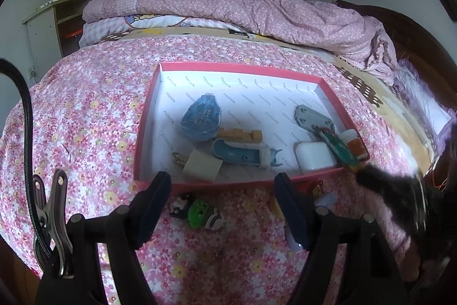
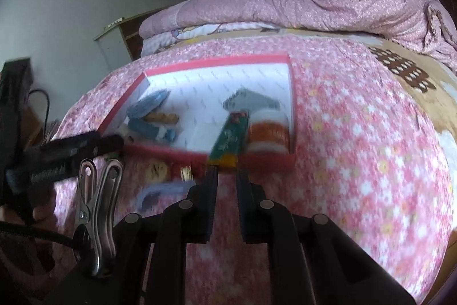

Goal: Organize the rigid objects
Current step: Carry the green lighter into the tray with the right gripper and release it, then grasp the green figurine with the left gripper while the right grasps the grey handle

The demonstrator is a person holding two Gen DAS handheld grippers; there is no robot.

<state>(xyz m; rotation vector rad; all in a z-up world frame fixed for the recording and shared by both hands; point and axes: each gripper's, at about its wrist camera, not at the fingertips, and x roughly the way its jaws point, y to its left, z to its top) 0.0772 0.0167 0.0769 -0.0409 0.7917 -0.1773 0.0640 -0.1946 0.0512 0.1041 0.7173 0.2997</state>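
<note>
A red box with a white lining lies on the flowered bedspread. In it are a blue oval case, a wooden block, a blue shoe-shaped toy, a cream plug, a white charger, a grey tool and an orange bottle. My right gripper is shut on the near end of a green strip, which slants over the box's front wall beside the bottle. My left gripper hangs open before the box, holding nothing.
Loose on the bedspread in front of the box lie a green-and-black toy, a red-and-gold item and a pale lilac piece. A rolled pink quilt fills the far side of the bed. A hand holds the left gripper.
</note>
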